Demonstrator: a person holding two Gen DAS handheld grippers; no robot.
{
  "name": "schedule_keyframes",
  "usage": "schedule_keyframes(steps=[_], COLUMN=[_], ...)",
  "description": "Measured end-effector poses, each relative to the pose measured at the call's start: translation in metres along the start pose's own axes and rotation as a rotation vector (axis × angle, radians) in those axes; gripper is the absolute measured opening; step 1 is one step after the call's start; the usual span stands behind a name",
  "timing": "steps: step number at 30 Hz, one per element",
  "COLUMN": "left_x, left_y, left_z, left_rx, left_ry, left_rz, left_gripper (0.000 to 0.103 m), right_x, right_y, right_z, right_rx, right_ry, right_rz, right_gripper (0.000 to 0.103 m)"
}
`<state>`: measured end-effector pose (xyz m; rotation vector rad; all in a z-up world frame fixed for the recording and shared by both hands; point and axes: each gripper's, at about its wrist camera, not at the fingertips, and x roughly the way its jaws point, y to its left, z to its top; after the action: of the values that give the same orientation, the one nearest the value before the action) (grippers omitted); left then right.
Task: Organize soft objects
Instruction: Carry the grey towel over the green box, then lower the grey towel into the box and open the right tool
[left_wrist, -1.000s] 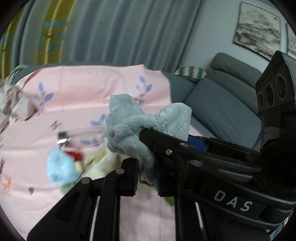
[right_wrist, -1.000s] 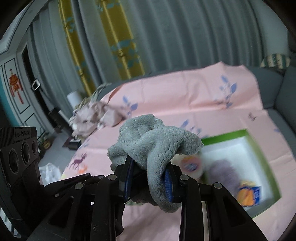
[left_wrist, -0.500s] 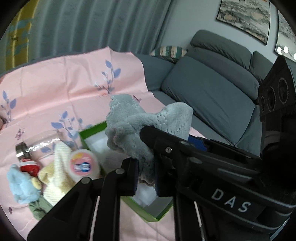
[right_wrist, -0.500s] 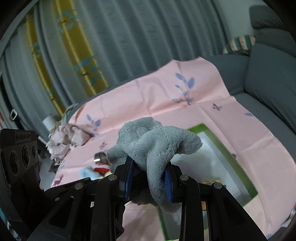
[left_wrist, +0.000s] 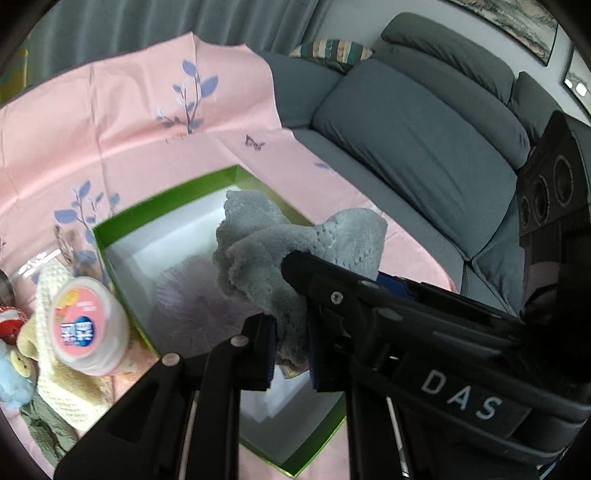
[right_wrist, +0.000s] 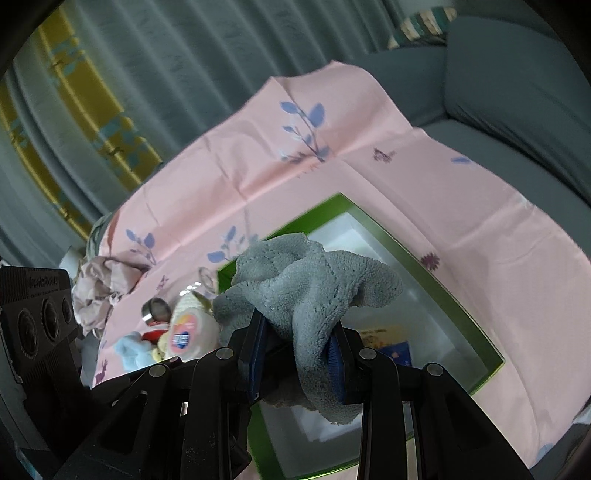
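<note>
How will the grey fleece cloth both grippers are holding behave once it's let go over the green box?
Likely floppy: the grey fleece cloth bunches and droops over the right gripper. Probably light; the left gripper pinches only a fold. It should slump softly into the green box, not roll.

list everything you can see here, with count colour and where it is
grey towel: 1, grey, held by both grippers above the box
box: 1, green walls, white inside, open on the cloth
fluffy item: 1, pale purple, inside the box
tablecloth: 1, pink, leaf print, under everything
round tub: 1, pink lid, left of the box
knit cloth: 1, cream, under the tub
plush toy: 1, light blue, far left
sofa: 1, grey, right
left gripper: 1, black
right gripper: 1, black
</note>
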<state>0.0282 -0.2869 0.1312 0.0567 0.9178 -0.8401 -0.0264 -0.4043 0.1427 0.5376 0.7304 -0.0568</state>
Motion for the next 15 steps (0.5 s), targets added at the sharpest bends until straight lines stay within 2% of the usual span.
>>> schedule_keyframes(steps=[15], left_x=[0.04], left_y=[-0.006], left_z=[-0.001], left_rx=[-0.012], left_ry=[0.113], left_rz=[0.024], left_gripper=[0.01], right_x=[0.025], right_y=[-0.035], right_z=[-0.002], right_rx=[0.118], right_ry=[0.081], right_rz=[-0.058], right_gripper=[0.029])
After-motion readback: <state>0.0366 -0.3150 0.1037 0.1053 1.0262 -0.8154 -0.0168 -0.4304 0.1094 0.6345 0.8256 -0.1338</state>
